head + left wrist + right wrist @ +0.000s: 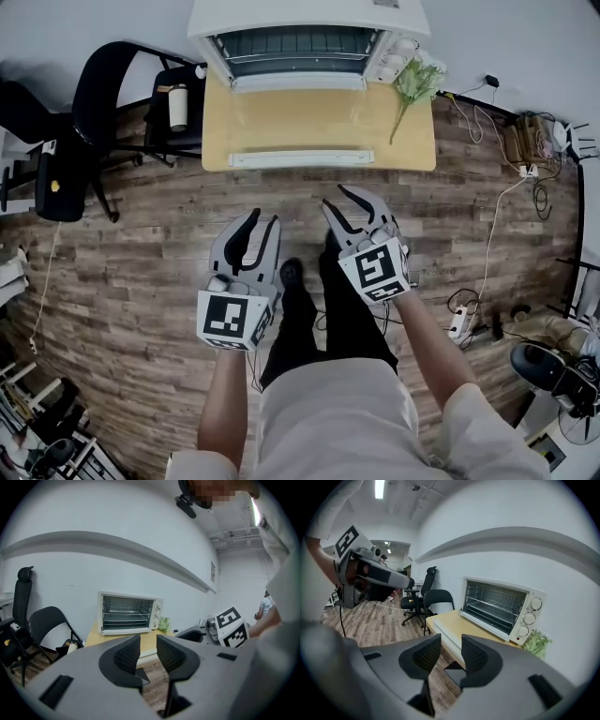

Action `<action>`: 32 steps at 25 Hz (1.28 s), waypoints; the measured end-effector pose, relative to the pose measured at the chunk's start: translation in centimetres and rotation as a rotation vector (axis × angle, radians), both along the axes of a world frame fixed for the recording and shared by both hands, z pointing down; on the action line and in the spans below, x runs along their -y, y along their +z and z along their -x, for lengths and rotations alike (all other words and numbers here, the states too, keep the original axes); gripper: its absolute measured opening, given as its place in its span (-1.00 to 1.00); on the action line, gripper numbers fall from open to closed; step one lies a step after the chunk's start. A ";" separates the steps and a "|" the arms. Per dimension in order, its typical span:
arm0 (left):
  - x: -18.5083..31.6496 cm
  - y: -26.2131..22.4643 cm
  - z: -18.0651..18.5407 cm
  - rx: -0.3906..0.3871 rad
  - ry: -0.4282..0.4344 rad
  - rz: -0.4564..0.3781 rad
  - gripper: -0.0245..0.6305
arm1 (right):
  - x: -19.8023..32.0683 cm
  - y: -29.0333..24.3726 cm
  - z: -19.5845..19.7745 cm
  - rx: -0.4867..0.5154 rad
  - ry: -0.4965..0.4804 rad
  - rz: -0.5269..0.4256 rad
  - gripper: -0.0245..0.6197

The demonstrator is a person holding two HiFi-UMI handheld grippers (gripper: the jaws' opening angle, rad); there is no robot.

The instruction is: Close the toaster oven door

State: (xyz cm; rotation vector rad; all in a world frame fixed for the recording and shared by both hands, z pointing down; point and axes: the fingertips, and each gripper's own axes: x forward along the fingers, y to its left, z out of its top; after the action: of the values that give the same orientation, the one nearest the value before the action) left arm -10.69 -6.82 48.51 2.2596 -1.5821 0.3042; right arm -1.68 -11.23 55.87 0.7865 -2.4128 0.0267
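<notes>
The white toaster oven (pixel 305 37) stands at the back of a small wooden table (pixel 412 141), its racks showing through the open front. Its door lies folded down flat, and the white handle bar (pixel 300 157) is near the table's front edge. Both grippers hover over the wooden floor, well short of the table. My left gripper (pixel 264 221) is open and holds nothing. My right gripper (pixel 339 197) is open, empty and slightly nearer the table. The oven (pixel 129 612) appears beyond the left gripper (pixel 148 641), and the oven (pixel 499 606) sits up and right of the right gripper (pixel 451 641).
Black chairs (pixel 103 103) stand left of the table, one carrying a cup (pixel 178 106). A green plant (pixel 412 84) lies beside the oven's knobs. Cables and a power strip (pixel 459 323) run along the floor at right. The person's legs are below the grippers.
</notes>
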 end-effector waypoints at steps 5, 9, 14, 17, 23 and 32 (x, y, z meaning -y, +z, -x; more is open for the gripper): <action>0.4 1.0 0.5 -0.005 -0.028 0.013 -0.66 | 0.3 1.8 0.6 -0.086 -0.062 -0.075 -0.51; 0.5 1.8 0.6 -0.003 -0.035 0.024 -0.66 | 0.6 3.3 1.0 -0.114 -0.086 -0.091 -0.52; 0.6 2.8 0.8 -0.001 -0.045 0.043 -0.66 | 1.4 5.3 1.1 -0.172 -0.113 -0.133 -0.52; 0.5 3.4 0.9 0.002 -0.049 0.050 -0.66 | 1.7 6.6 1.1 -0.214 -0.137 -0.160 -0.52; 0.4 4.3 1.1 0.005 -0.058 0.061 -0.66 | 2.3 9.0 1.2 -0.276 -0.153 -0.196 -0.53; 0.4 5.6 1.0 0.007 -0.056 0.081 -0.66 | 3.4 12.2 0.9 -0.405 -0.178 -0.274 -0.53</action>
State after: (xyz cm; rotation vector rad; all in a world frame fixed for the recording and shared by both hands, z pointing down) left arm -11.72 -7.27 54.09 2.1517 -1.6044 0.3543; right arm -2.56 -14.62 68.11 0.6203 -2.1087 -0.4960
